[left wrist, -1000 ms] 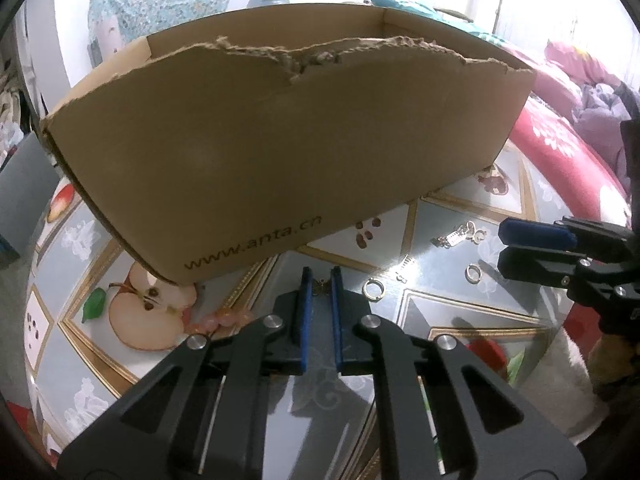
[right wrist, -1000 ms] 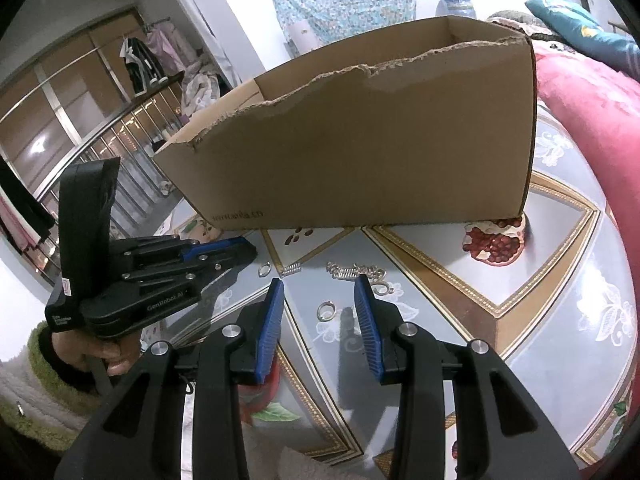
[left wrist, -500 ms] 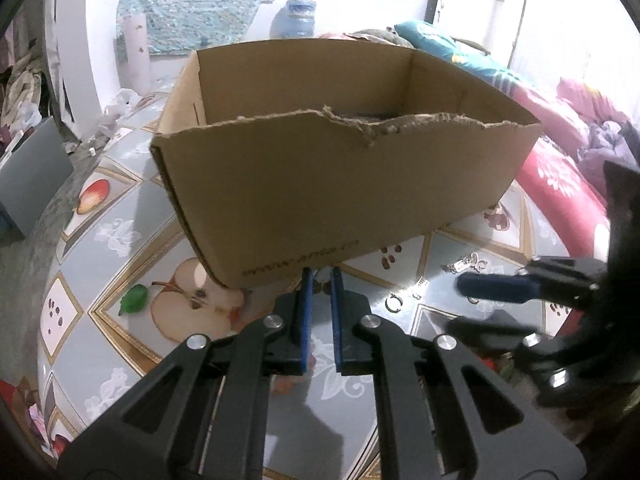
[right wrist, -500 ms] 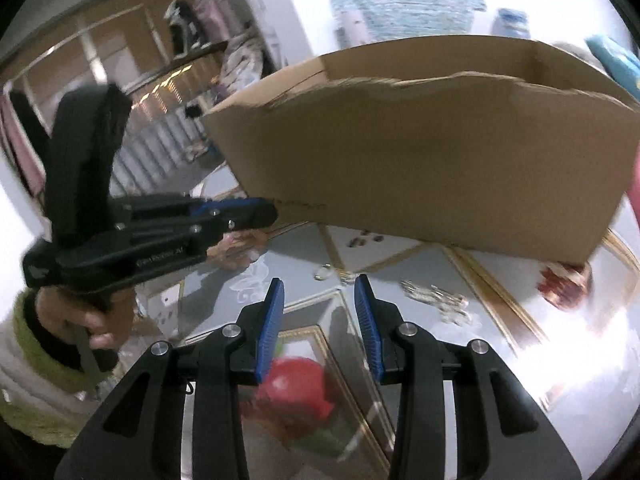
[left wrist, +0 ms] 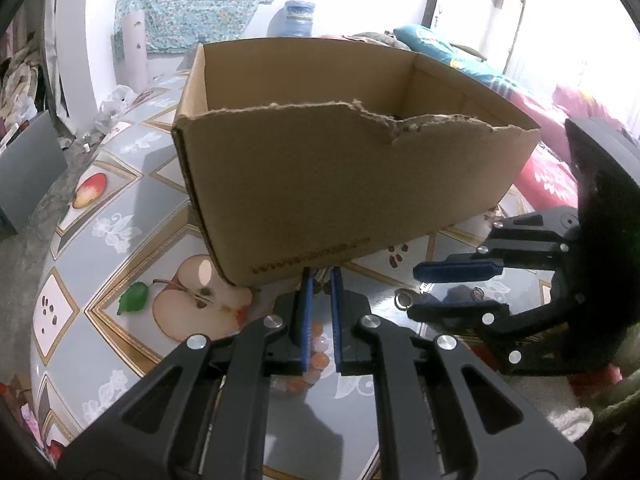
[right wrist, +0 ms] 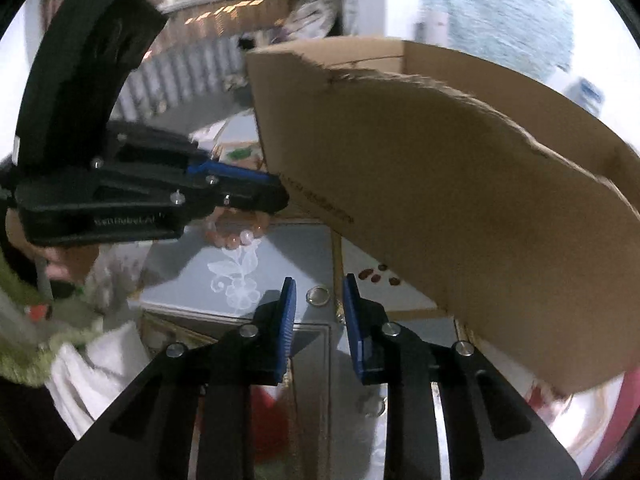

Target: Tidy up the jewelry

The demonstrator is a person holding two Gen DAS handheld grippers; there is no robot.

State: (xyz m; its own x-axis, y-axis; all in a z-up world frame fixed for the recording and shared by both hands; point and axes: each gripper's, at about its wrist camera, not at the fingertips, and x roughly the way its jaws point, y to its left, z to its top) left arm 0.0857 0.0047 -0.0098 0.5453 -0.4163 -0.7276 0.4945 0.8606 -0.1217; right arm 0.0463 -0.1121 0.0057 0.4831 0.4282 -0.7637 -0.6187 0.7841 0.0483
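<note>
A torn cardboard box (right wrist: 460, 184) is looming just beyond the narrowing, empty right gripper (right wrist: 318, 298); a silver ring (right wrist: 317, 295) is lying between its fingertips. The left gripper (left wrist: 320, 280) is clamping a beaded bracelet (right wrist: 236, 232).

Motion blur smears the right wrist view, the cardboard box (right wrist: 460, 200) runs off its right edge there, and its printed lettering (left wrist: 308, 258) at lower centre is unreadable.

The cardboard box (left wrist: 344, 184) is standing across the far side of the table (left wrist: 104, 232), walling off passage beyond it; only its open top is giving a way in. Left of the box the table is lying bare. Near the box's front wall, the right tongs (left wrist: 416, 290) are crowding the strip where a ring (right wrist: 318, 295) is lying.
</note>
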